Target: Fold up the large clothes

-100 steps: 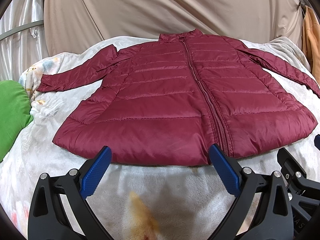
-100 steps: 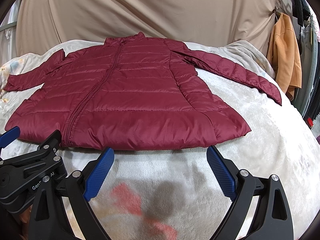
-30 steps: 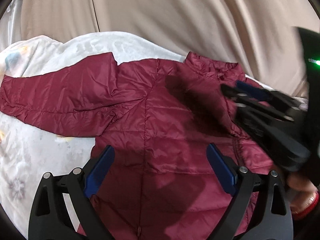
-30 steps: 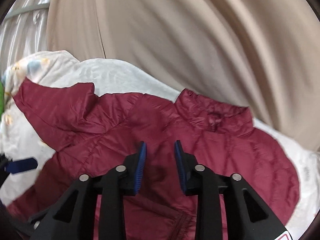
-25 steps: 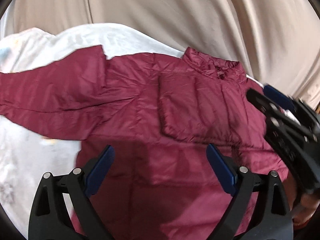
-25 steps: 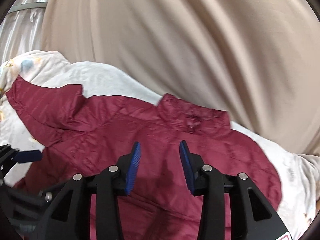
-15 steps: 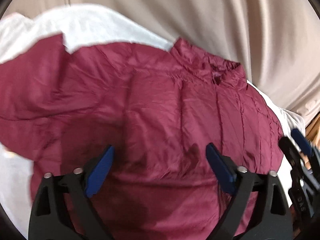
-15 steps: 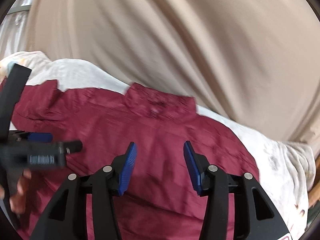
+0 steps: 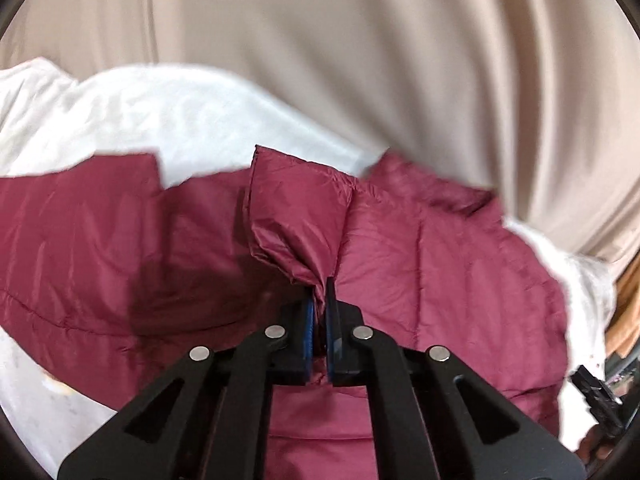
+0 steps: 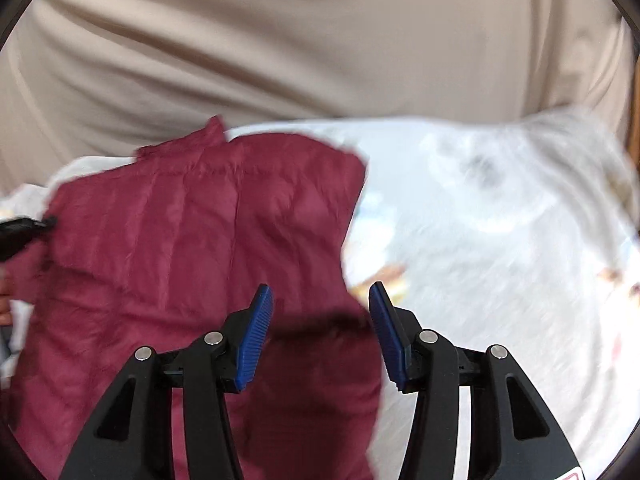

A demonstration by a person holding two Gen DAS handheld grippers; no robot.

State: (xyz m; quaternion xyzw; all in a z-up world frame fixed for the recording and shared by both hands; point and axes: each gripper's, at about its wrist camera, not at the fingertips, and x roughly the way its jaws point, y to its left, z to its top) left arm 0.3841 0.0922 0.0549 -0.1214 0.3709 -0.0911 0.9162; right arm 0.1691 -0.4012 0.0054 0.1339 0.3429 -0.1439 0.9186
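**Beige curtain behind, jacket pinched on the blanket**

Beige curtain (image 9: 360, 60) hangs behind the white blanket (image 9: 180, 120) where I work. My left claw (image 9: 319, 312) has just been closing, and its blue pads now pinch a fold of the maroon jacket (image 9: 420, 260) between them, a puckered ridge of shell rising from the tips toward the curtain. My right claw (image 10: 320, 332) has just been opening and stands about half spread with nothing between its pads; it hovers over the jacket's edge on that side, one pad above the cloth and the other above bare blanket.

From the pinch outward, the jacket lies spread on the blanket, collar toward the curtain and one sleeve (image 9: 80, 208) running off on the left claw's side. Its other side ends in a straight edge, with no sleeve showing there.

I judge the jacket light, soft and puffy, with a slick shell. A thin pinch may slide out, so a deeper bite across a quilted seam or hem should hold better. It will sag and spring back, not crease.

Both my claws point forward and down at the jacket. A bit of my hand (image 9: 596, 446) shows at the right claw's grip, beyond the jacket's far edge from the pinch.
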